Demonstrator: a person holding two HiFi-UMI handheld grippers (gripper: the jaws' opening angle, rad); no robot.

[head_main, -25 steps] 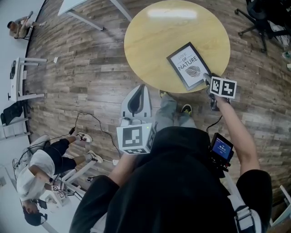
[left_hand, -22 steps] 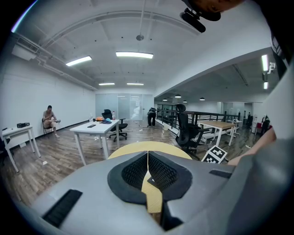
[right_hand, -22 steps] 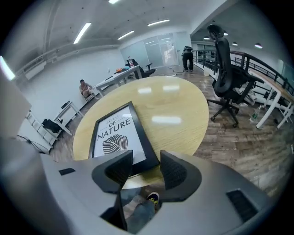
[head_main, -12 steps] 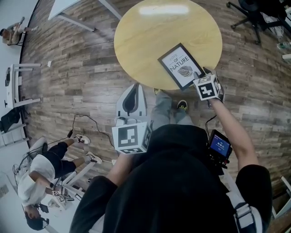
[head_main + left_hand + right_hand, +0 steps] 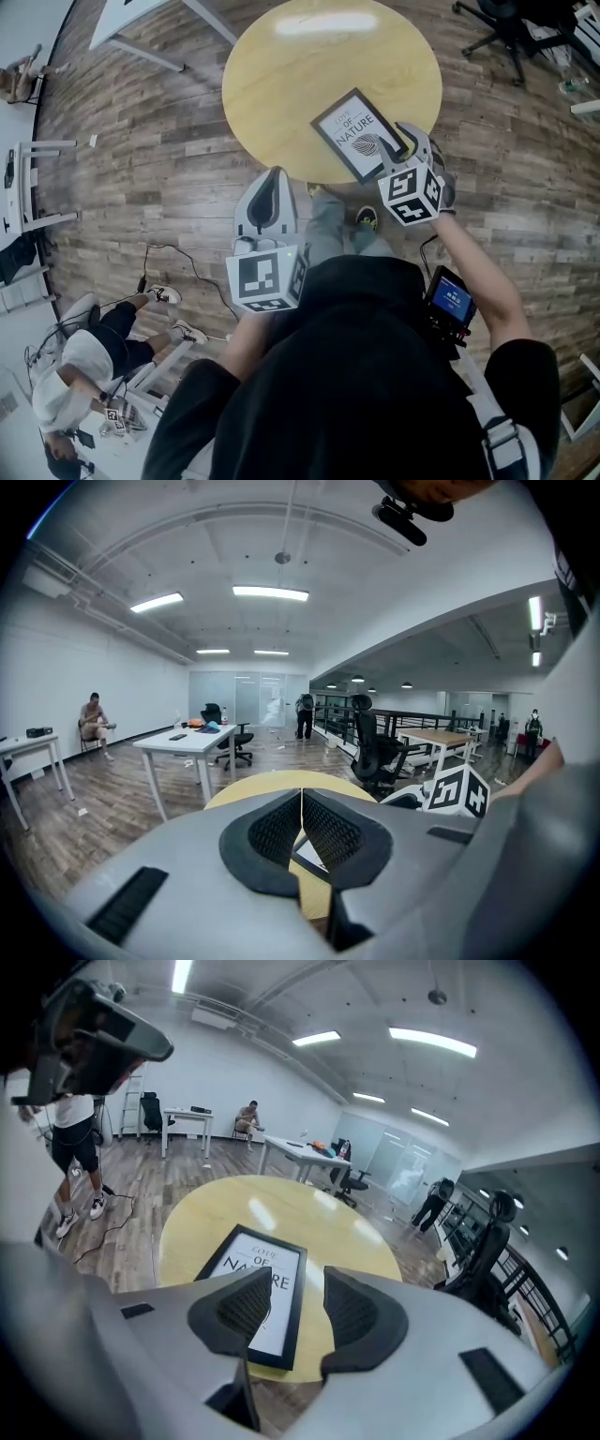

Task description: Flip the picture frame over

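A black picture frame (image 5: 358,134) with a white print lies face up and flat near the front edge of the round yellow table (image 5: 291,75). My right gripper (image 5: 409,142) hovers over the frame's near right corner, jaws open. In the right gripper view the frame (image 5: 255,1288) lies below the right gripper (image 5: 298,1312), with its right edge showing in the gap between the pads and nothing pressed. My left gripper (image 5: 275,178) is held off the table's front edge, over the floor. Its pads (image 5: 281,829) are closed together on nothing.
Office chairs (image 5: 511,28) stand on the wood floor at the back right and a white table (image 5: 141,28) at the back left. A seated person (image 5: 84,366) and cables (image 5: 178,253) are at the lower left. A small screen (image 5: 452,300) rides on the right forearm.
My right gripper has risen from below the table's front edge and rolled, and now sits over the frame's near right corner. The frame still lies flat. The left gripper has stayed put.
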